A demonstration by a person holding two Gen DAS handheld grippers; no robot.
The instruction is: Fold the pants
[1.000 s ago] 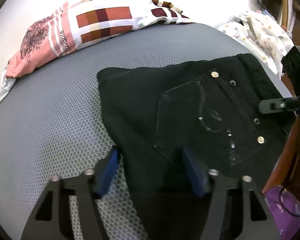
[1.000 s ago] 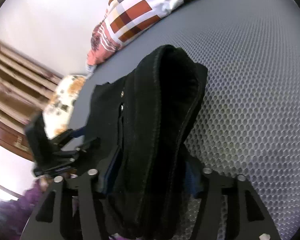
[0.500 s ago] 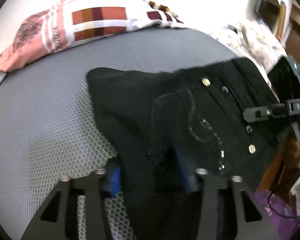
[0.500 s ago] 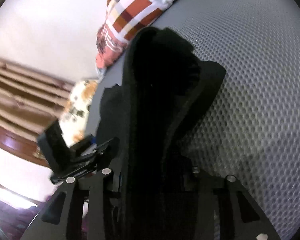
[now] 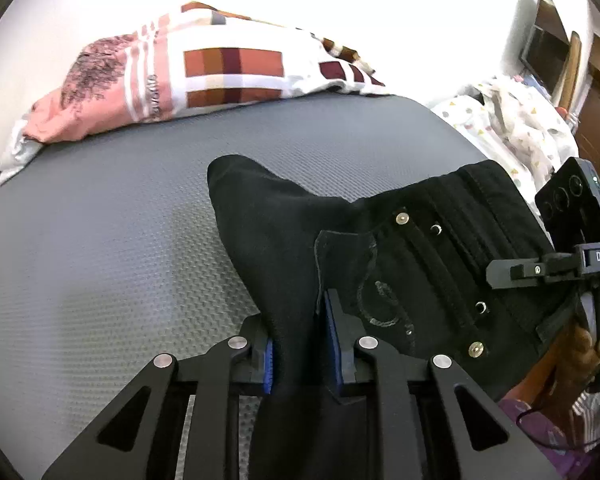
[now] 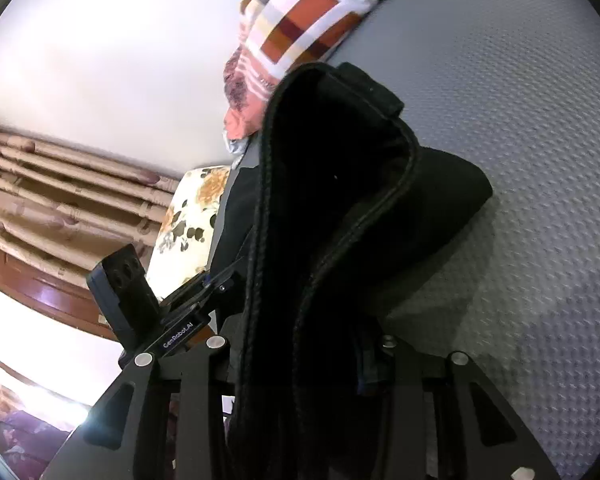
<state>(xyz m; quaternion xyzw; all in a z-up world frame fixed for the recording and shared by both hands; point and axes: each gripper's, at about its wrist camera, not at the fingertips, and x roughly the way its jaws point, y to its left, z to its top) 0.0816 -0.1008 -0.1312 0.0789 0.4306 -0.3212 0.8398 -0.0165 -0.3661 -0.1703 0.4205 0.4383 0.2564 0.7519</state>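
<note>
Black pants [image 5: 400,264] with studs and a stitched back pocket are held above the grey bed [image 5: 120,240]. My left gripper [image 5: 300,344] is shut on a bunched fold of the pants near the pocket. My right gripper [image 6: 304,356] is shut on the waistband end [image 6: 340,184], which rises thick and doubled in front of its camera. The right gripper also shows at the right edge of the left wrist view [image 5: 540,268]. The left gripper shows in the right wrist view [image 6: 172,320].
A checked pillow [image 5: 204,76] lies at the head of the bed. White patterned bedding [image 5: 516,128] is heaped at the far right. A floral cushion [image 6: 192,216] and wooden furniture [image 6: 32,280] stand beyond the bed's left edge.
My left gripper has shut on the pants fabric, which was flat on the bed before and is now lifted and bunched. The right gripper has raised the waistband higher.
</note>
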